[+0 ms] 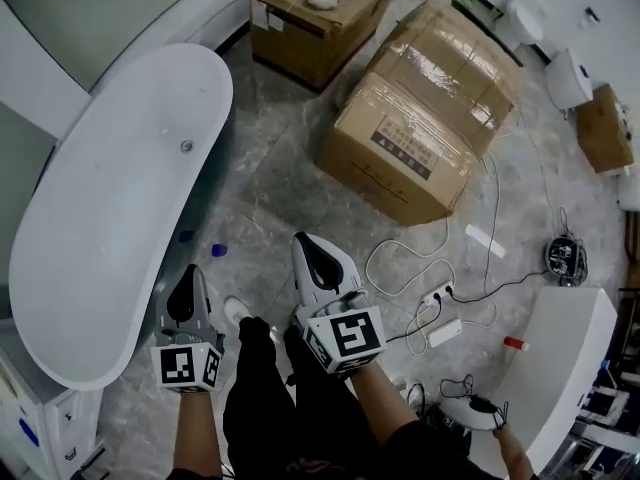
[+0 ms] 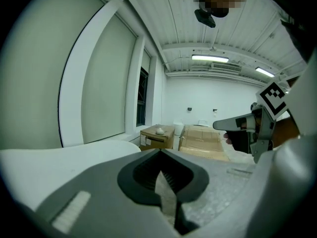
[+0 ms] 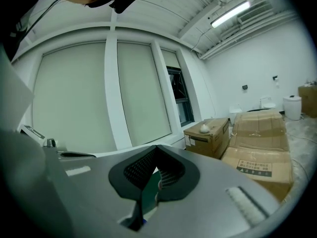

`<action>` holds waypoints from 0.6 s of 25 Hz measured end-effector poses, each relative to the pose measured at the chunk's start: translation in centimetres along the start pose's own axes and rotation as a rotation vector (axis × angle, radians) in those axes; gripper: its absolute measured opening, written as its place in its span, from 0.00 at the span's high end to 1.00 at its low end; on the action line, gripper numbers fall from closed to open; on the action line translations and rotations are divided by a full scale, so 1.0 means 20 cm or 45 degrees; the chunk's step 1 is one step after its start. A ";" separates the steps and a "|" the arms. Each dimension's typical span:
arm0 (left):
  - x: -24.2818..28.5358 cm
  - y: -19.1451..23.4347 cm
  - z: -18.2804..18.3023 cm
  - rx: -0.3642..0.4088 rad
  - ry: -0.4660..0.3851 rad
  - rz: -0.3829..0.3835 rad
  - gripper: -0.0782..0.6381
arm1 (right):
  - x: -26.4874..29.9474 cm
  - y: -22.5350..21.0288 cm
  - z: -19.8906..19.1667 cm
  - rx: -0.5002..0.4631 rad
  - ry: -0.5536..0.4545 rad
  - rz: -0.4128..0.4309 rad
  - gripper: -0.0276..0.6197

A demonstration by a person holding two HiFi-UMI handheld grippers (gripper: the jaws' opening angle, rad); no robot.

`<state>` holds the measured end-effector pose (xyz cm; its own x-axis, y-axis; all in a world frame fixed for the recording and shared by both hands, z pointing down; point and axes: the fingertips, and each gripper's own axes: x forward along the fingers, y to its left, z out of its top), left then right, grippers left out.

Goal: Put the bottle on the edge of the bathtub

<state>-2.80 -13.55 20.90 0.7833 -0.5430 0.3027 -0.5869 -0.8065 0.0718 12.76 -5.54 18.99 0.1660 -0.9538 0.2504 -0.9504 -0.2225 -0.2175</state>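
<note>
The white oval bathtub (image 1: 110, 218) fills the left of the head view, and its rim (image 2: 59, 155) also shows in the left gripper view. A small blue object (image 1: 219, 250) lies on the floor beside the tub; I cannot tell whether it is the bottle. My left gripper (image 1: 188, 273) hangs by the tub's near right side, its jaws (image 2: 159, 152) together on nothing. My right gripper (image 1: 305, 240) points forward over the floor, jaws pressed together with nothing seen between them. The right gripper (image 2: 237, 124) also shows from the side in the left gripper view.
Two cardboard boxes stand ahead: a large taped one (image 1: 425, 113) and a smaller one (image 1: 320, 18) with a white lump on top. Cables and a power strip (image 1: 440, 313) cross the floor at right. A small white bottle with a red cap (image 1: 514, 343) lies by a white fixture (image 1: 570, 358).
</note>
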 end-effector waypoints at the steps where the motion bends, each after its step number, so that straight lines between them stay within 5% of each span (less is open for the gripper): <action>1: -0.02 -0.01 0.04 0.004 -0.006 0.007 0.89 | -0.02 0.00 0.03 0.002 -0.010 -0.002 0.94; 15: -0.29 -0.13 0.37 0.065 -0.129 0.042 0.89 | -0.26 0.05 0.37 -0.048 -0.155 0.090 0.94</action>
<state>-4.36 -10.07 11.97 0.7818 -0.5884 0.2064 -0.6037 -0.7971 0.0141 12.80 -2.34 10.57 0.1266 -0.9848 0.1185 -0.9697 -0.1480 -0.1941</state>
